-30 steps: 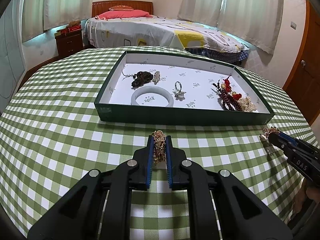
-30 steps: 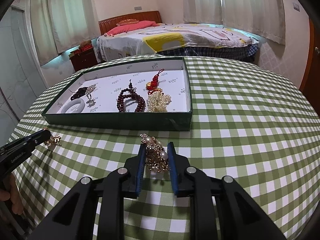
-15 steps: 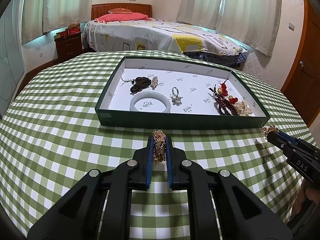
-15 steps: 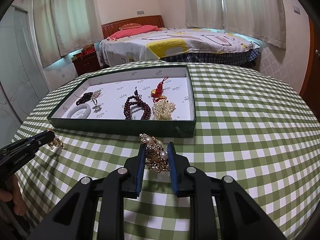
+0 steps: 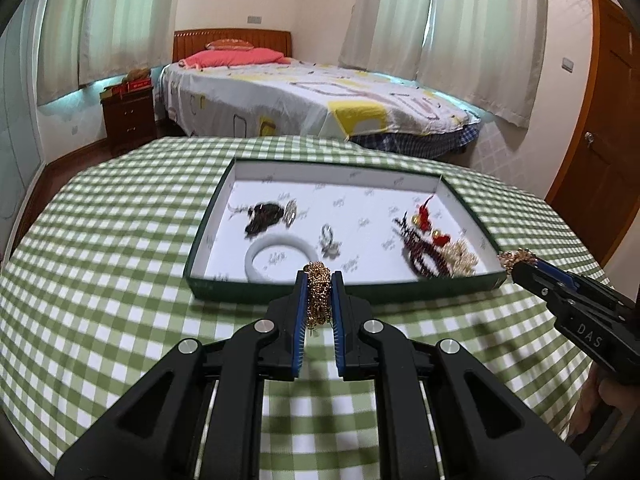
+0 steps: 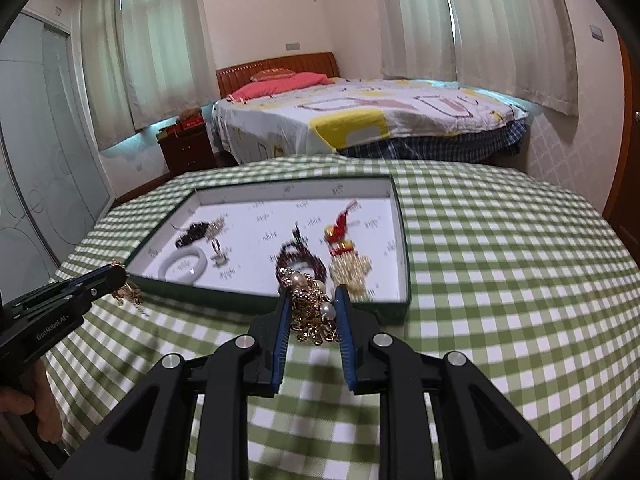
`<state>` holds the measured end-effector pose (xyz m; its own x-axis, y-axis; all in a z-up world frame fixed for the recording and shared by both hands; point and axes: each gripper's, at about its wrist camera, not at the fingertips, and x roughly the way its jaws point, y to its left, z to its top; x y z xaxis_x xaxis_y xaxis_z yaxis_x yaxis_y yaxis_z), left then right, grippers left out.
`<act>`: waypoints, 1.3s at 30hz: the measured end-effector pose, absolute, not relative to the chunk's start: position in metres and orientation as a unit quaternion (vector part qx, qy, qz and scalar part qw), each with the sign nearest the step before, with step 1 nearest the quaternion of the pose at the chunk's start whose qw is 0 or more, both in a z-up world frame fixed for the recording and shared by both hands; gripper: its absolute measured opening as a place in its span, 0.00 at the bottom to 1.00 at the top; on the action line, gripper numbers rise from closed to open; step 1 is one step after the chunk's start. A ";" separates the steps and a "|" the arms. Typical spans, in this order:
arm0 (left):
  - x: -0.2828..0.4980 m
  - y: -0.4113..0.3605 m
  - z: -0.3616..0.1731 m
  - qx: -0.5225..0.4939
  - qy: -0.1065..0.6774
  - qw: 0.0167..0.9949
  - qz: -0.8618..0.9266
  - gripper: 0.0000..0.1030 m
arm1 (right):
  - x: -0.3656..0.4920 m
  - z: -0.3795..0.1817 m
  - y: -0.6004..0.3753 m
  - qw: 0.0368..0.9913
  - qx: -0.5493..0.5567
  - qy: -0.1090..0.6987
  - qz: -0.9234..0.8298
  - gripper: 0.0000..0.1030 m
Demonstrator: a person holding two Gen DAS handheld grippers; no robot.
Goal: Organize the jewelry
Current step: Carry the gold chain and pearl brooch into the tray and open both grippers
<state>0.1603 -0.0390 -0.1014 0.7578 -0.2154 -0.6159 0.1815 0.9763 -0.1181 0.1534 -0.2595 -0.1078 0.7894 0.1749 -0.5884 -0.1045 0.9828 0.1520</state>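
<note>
Gold chain [image 5: 317, 295] sits pinched between the left gripper [image 5: 318, 300] pads at lower centre of the left wrist view; the right gripper [image 6: 313, 312] clamps a gold pearl piece [image 6: 310, 304]; both hang above the checked tablecloth [image 5: 120, 300] before the green tray [image 5: 256, 291] holding 1 white bangle [image 5: 280, 254]

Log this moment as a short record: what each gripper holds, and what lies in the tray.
left gripper: shut on gold chain
right gripper: shut on pearl brooch
tray: open, on checked tablecloth
tray contents: white bangle, ring, dark red beads, red tassel, pearl cluster
</note>
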 end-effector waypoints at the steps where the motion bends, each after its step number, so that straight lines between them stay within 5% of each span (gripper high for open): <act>1: 0.162 -0.040 -0.099 -0.027 0.328 0.938 -0.108 0.11 | 0.155 -0.105 -0.258 0.945 0.055 0.313 0.075 0.22; 20: 0.265 -0.067 -0.070 -0.006 0.285 0.951 -0.118 0.12 | 0.247 -0.067 -0.230 0.960 0.048 0.259 0.098 0.22; 39: 0.363 -0.089 -0.139 0.019 0.407 0.909 -0.092 0.12 | 0.334 -0.123 -0.224 0.929 0.033 0.360 0.079 0.22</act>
<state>0.3635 -0.0893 -0.1391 0.6527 -0.1512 -0.7424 0.1822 0.9825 -0.0400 0.3338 -0.2242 -0.1235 0.7291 0.1696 -0.6631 -0.1224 0.9855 0.1175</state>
